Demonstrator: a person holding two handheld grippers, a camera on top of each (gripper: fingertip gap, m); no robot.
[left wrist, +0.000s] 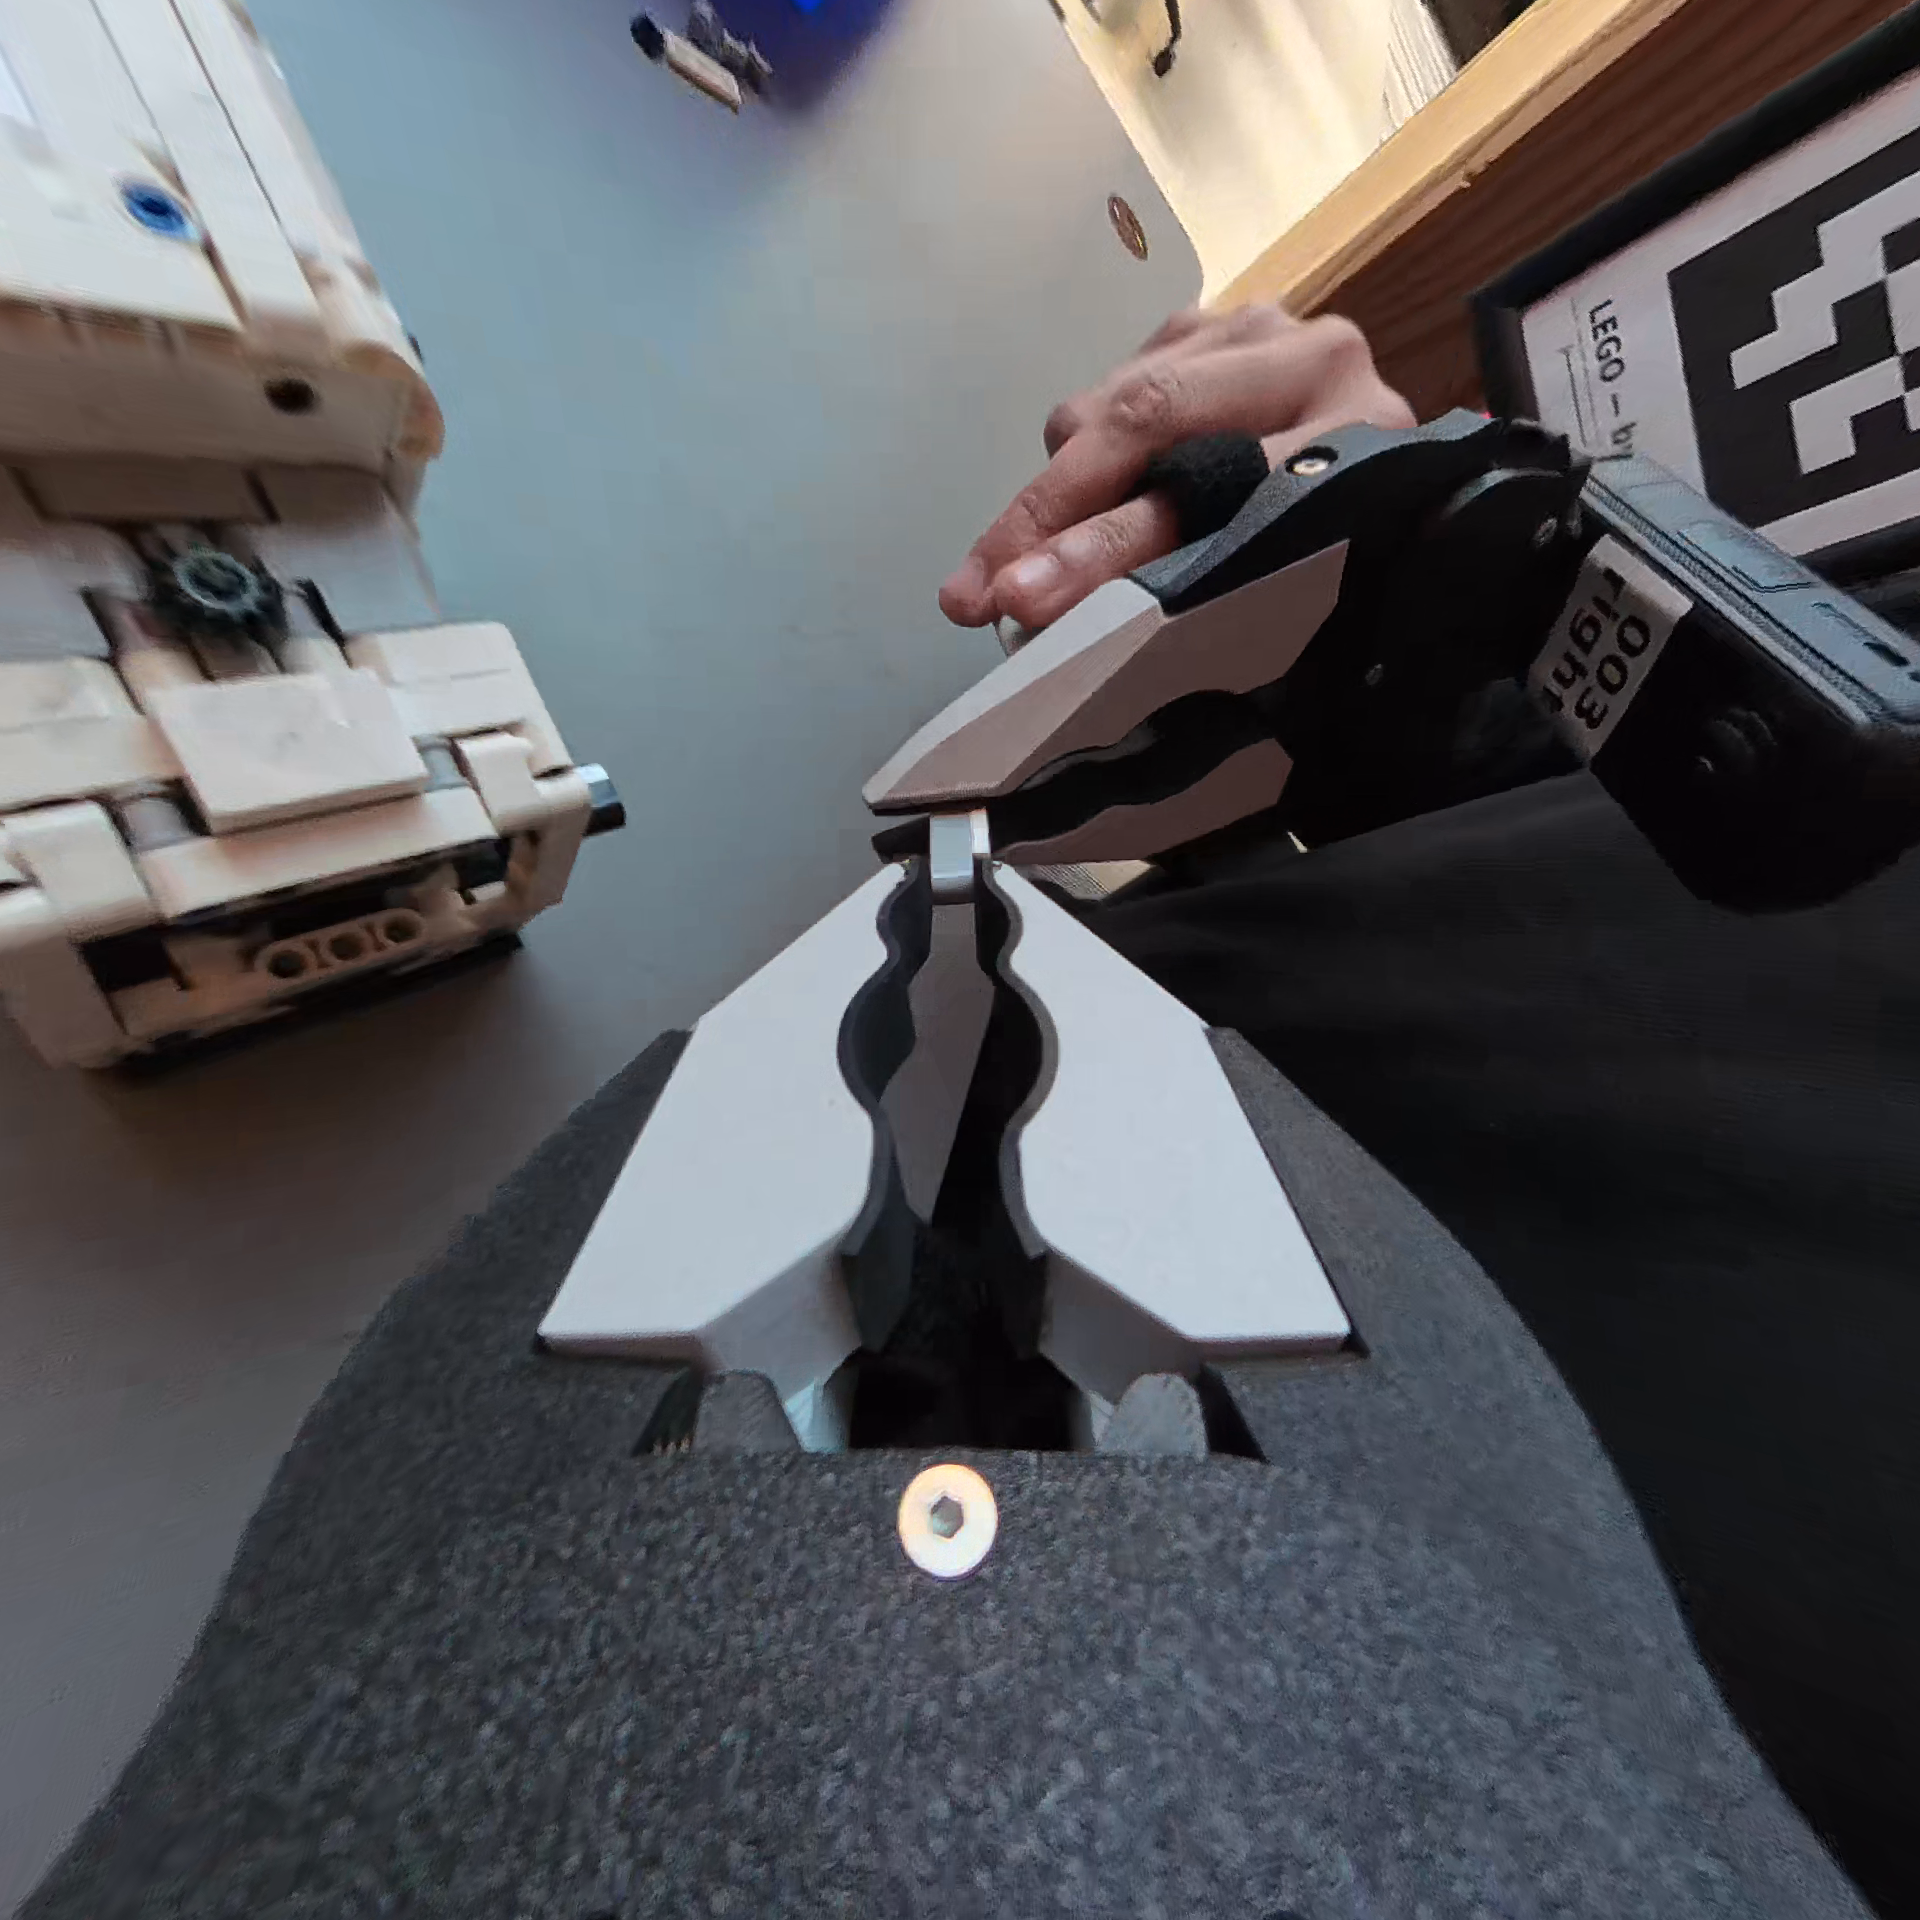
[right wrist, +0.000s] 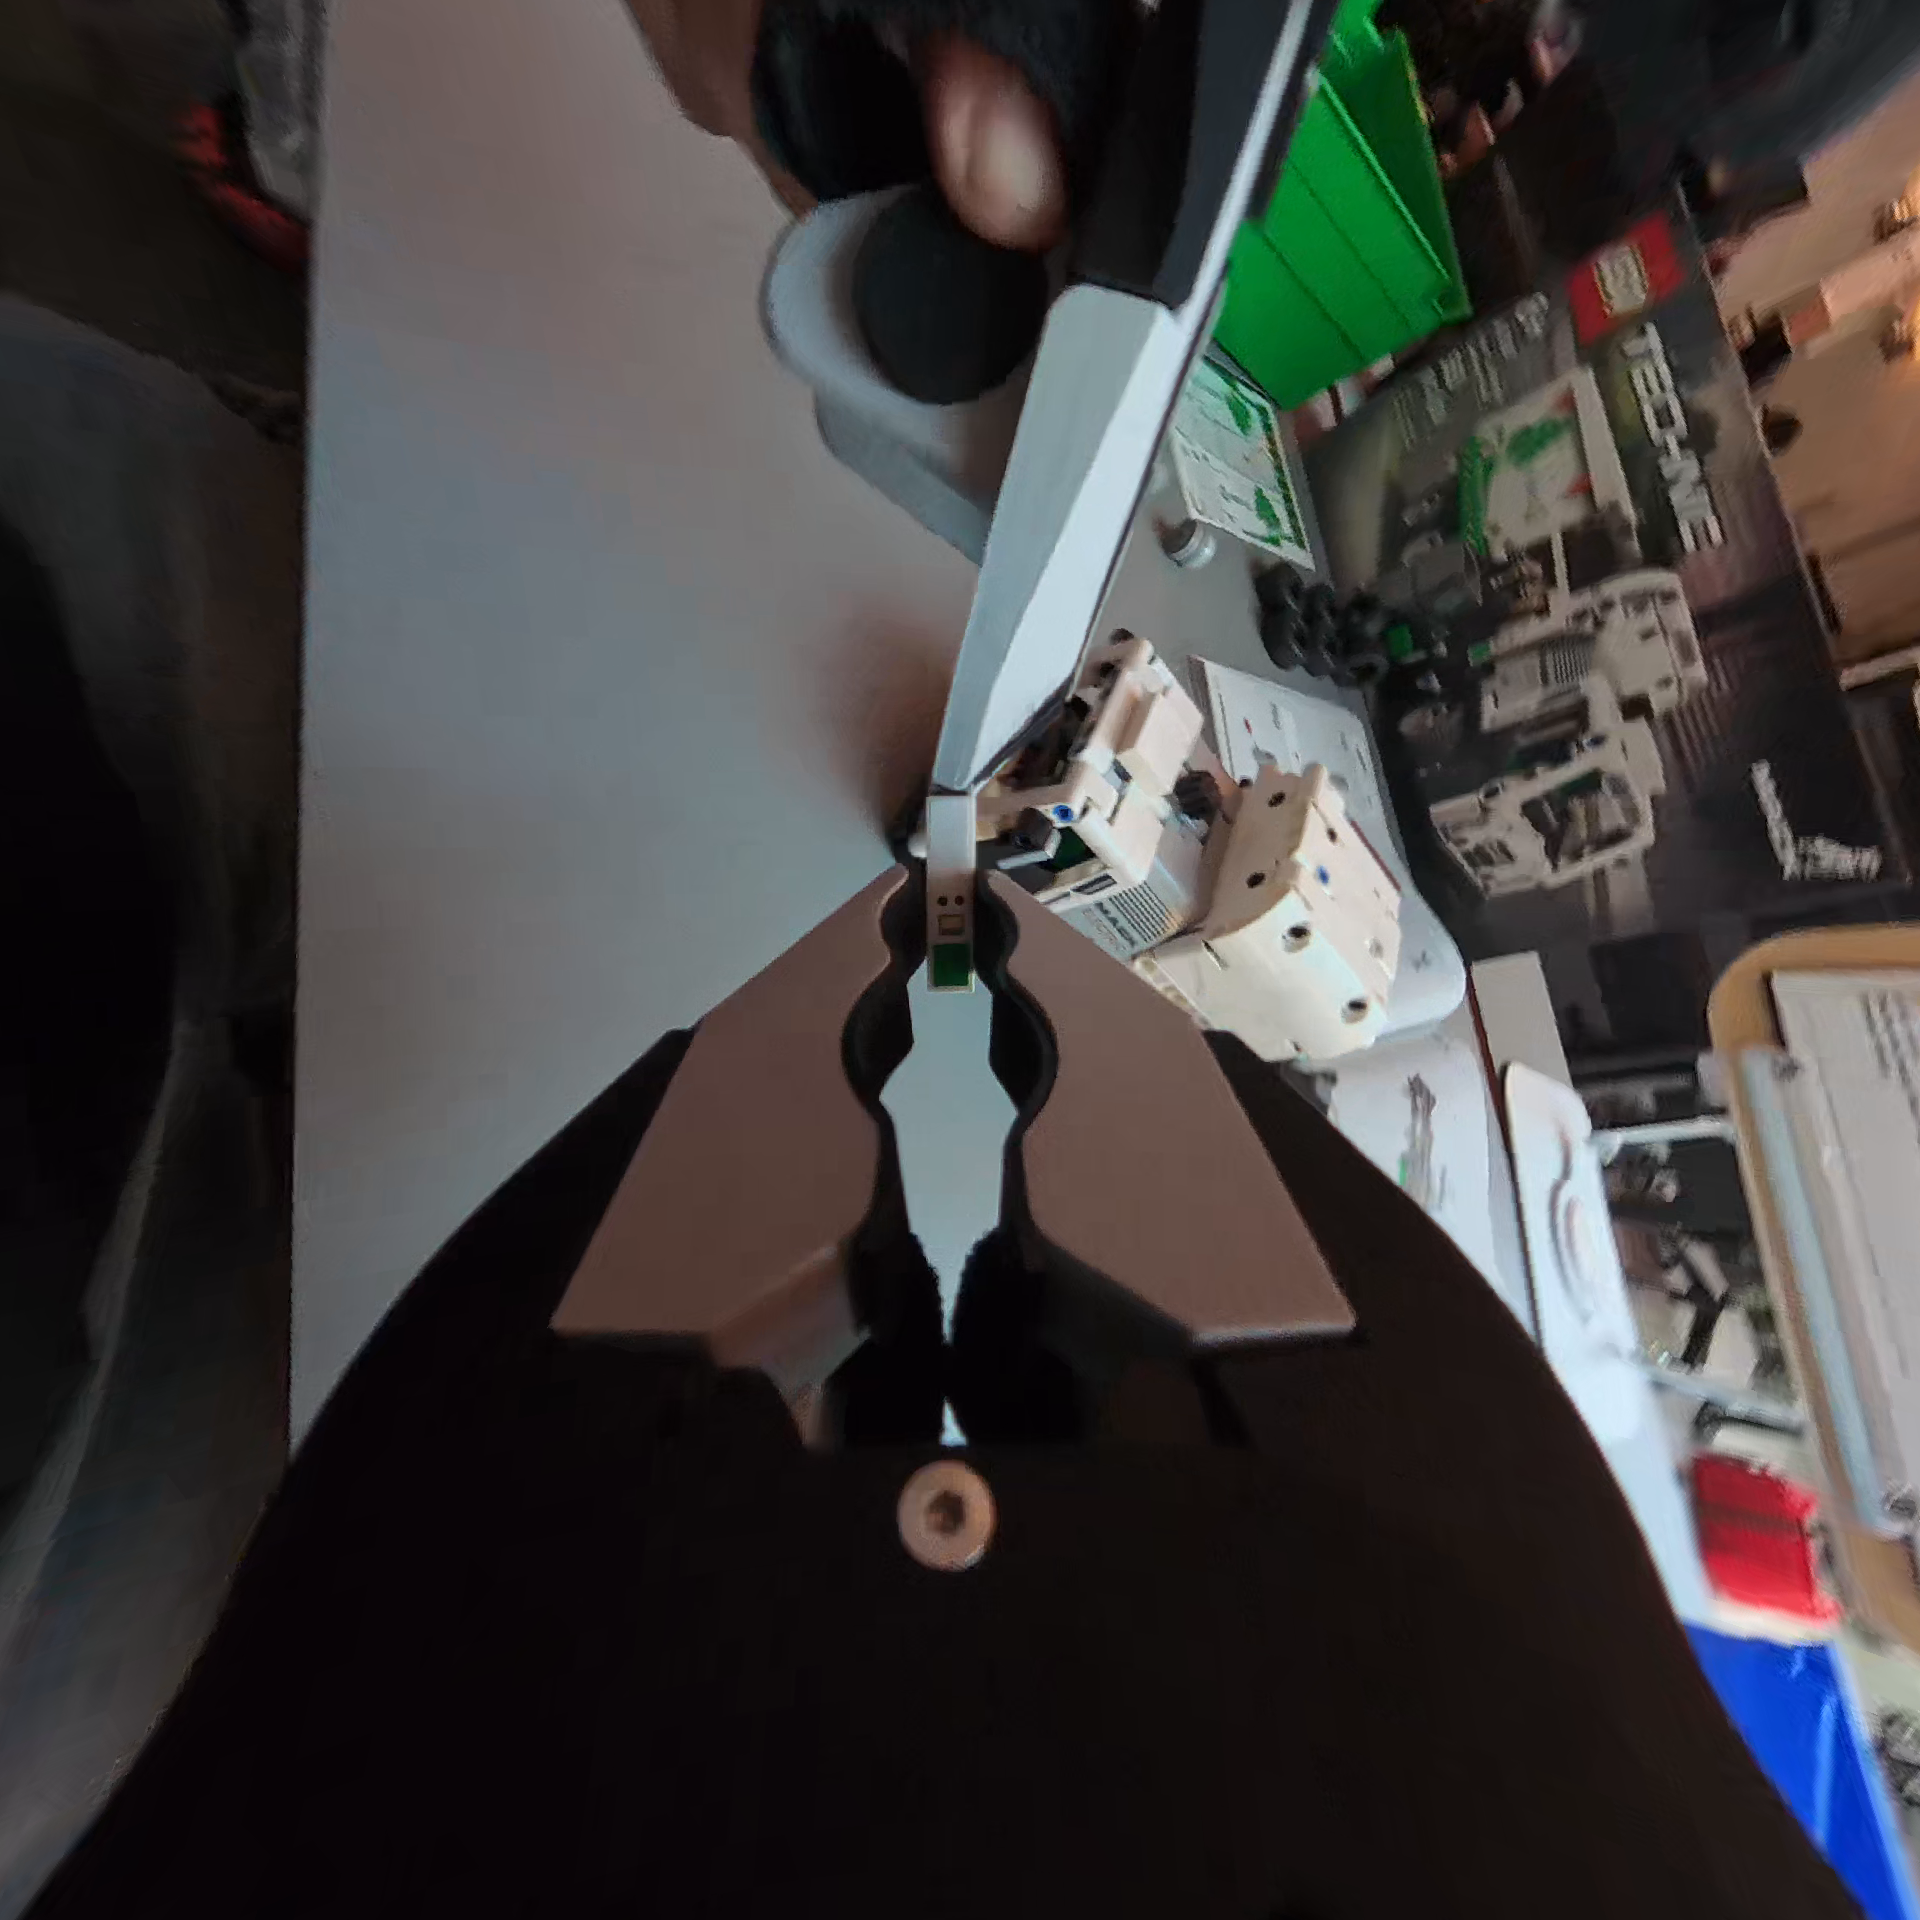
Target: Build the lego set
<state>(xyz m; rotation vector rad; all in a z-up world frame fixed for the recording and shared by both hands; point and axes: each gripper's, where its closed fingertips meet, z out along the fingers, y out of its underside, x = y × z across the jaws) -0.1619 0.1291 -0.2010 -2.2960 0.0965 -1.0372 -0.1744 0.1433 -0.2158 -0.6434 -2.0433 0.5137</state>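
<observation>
A small white lego piece (left wrist: 957, 857) with a green printed patch (right wrist: 949, 961) is held in the air between both grippers. My left gripper (left wrist: 956, 885) is shut on one end of it. My right gripper (right wrist: 948, 891) is shut on the other end. In the left wrist view the right gripper (left wrist: 935, 818) comes in from the right, with a hand (left wrist: 1143, 447) on it. In the right wrist view the left gripper (right wrist: 951, 798) comes down from above. The partly built white truck model (left wrist: 208, 727) stands on the table, behind the piece in the right wrist view (right wrist: 1226, 883).
The grey table (right wrist: 571, 623) carries a lego box (right wrist: 1558, 623), a green bin (right wrist: 1340, 229), black wheels (right wrist: 1320, 623), instruction sheets (right wrist: 1299, 738) and a wooden tray with papers (right wrist: 1818, 1195). A black box with a marker tag (left wrist: 1766, 364) and a wooden edge (left wrist: 1455, 177) are at the right.
</observation>
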